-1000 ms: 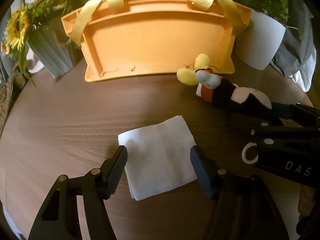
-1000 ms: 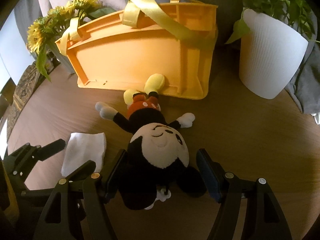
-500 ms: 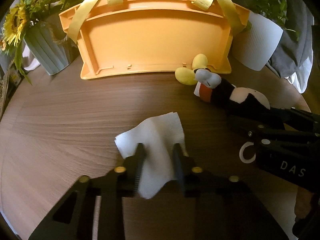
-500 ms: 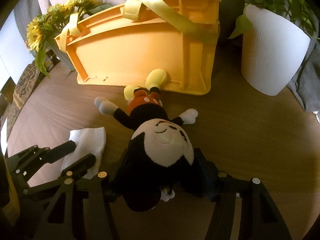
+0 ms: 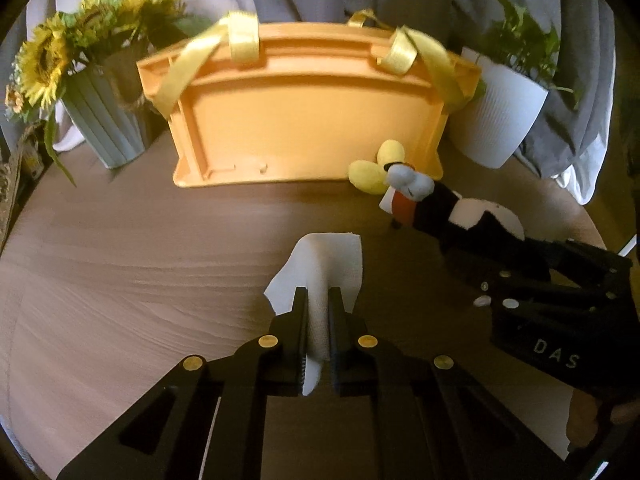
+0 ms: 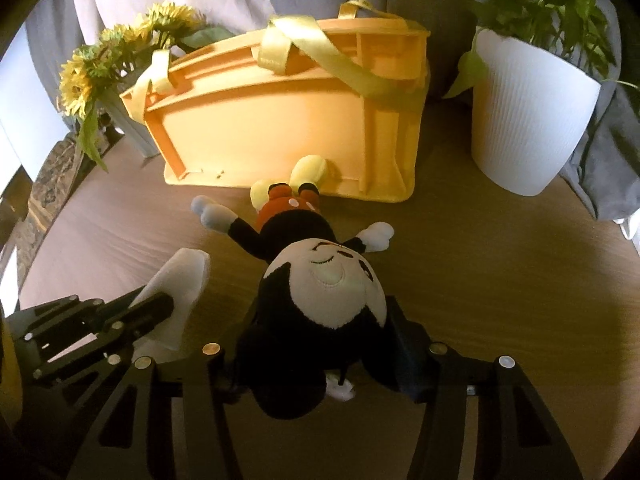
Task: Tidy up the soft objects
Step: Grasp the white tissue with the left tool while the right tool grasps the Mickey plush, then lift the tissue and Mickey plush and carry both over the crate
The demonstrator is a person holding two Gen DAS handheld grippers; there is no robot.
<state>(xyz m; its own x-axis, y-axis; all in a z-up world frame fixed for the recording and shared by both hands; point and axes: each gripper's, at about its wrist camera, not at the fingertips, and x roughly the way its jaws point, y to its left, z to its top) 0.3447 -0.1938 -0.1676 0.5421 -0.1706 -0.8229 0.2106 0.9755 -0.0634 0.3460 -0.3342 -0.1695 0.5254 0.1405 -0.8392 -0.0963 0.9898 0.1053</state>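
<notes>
My left gripper (image 5: pixel 319 300) is shut on a white cloth (image 5: pixel 324 256), which is pinched into a fold and lifted off the wooden table (image 5: pixel 120 260). It also shows in the right wrist view (image 6: pixel 180 280). My right gripper (image 6: pixel 320 320) is shut on the head of a Mickey Mouse plush (image 6: pixel 320 280), which lies face up with its feet against the orange basket (image 6: pixel 280 128). The plush (image 5: pixel 432 204) and the right gripper (image 5: pixel 540 280) show at the right of the left wrist view. The orange basket (image 5: pixel 312 120) with yellow ribbon handles stands at the back.
A grey vase of sunflowers (image 5: pixel 104 120) stands left of the basket. A white ribbed plant pot (image 6: pixel 528 120) stands to its right, also in the left wrist view (image 5: pixel 500 116). Grey and white fabric hangs behind the table. The round table edge curves at right.
My left gripper closed on the white cloth and raised it into a fold. My right gripper closed on the plush's head. Both views have risen slightly.
</notes>
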